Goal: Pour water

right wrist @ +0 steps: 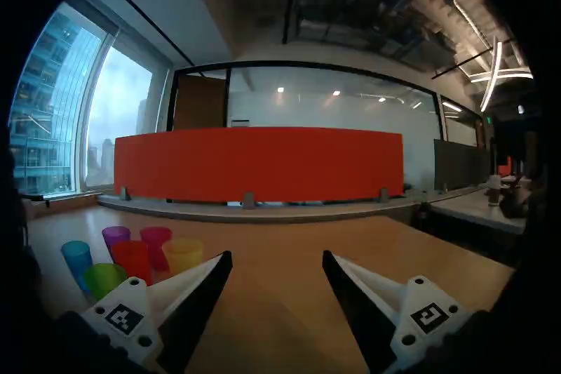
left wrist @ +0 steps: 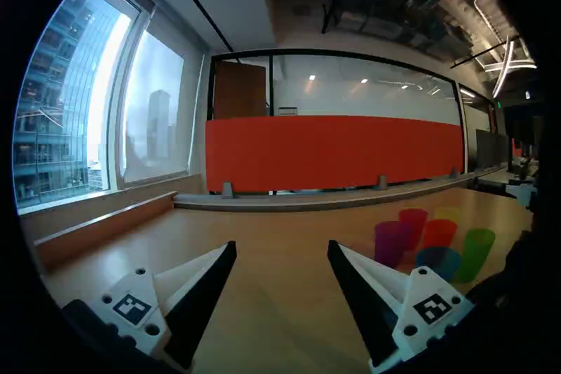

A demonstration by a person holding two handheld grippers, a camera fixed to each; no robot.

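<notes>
Both grippers released and empty, cups just ahead.
Your left gripper (left wrist: 281, 243) and right gripper (right wrist: 275, 253) hold nothing, jaws spread, short of the coloured plastic cups (left wrist: 439, 234). They stand tightly clustered, so reaching in could topple a neighbour. The red partition (left wrist: 336, 153) stands beyond the cups.

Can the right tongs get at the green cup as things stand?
Probably yes. The right tongs are open and empty, and the green cup stands nearest them, off to the left, with no other cup in front.
</notes>
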